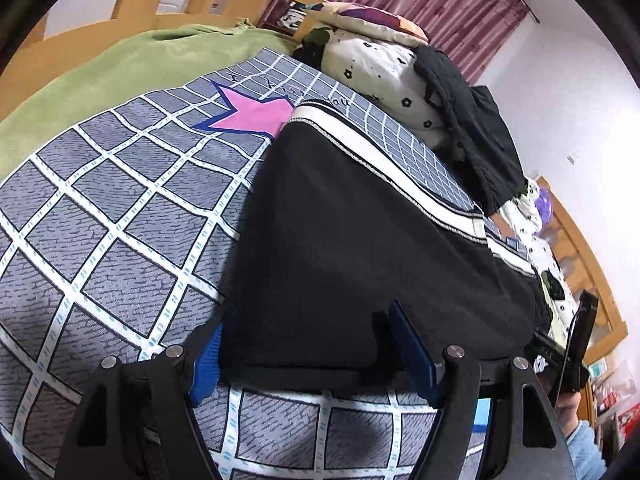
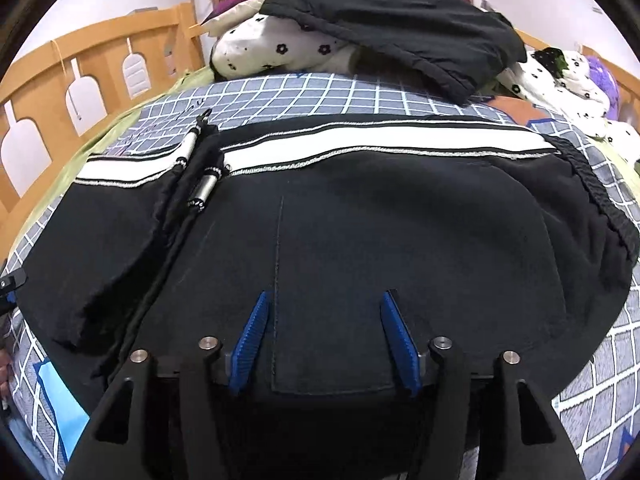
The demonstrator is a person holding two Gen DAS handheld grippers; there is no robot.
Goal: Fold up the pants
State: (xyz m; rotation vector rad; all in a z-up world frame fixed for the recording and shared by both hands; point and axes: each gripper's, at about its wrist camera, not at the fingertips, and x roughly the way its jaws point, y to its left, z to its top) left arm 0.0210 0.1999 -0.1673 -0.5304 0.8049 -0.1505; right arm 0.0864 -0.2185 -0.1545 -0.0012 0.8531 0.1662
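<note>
Black pants (image 1: 360, 240) with a white side stripe (image 2: 360, 144) lie flat on the grid-patterned bed sheet (image 1: 100, 220). Their waistband (image 2: 600, 200) is at the right in the right wrist view, and a drawstring with metal tips (image 2: 204, 188) lies across them at the left. My left gripper (image 1: 308, 344) is open at the pants' near corner, with the cloth edge lying loose between its blue pads (image 1: 206, 360). My right gripper (image 2: 326, 336) is open low over the seat of the pants, and its pads (image 2: 252, 336) hold nothing.
A second black garment (image 2: 400, 20) lies on a white flowered quilt (image 2: 260, 52) at the far side of the bed. A wooden bed rail (image 2: 80, 60) runs along the left, with a green blanket (image 1: 120, 64) beside the sheet. A pink star (image 1: 256, 114) is printed on the sheet.
</note>
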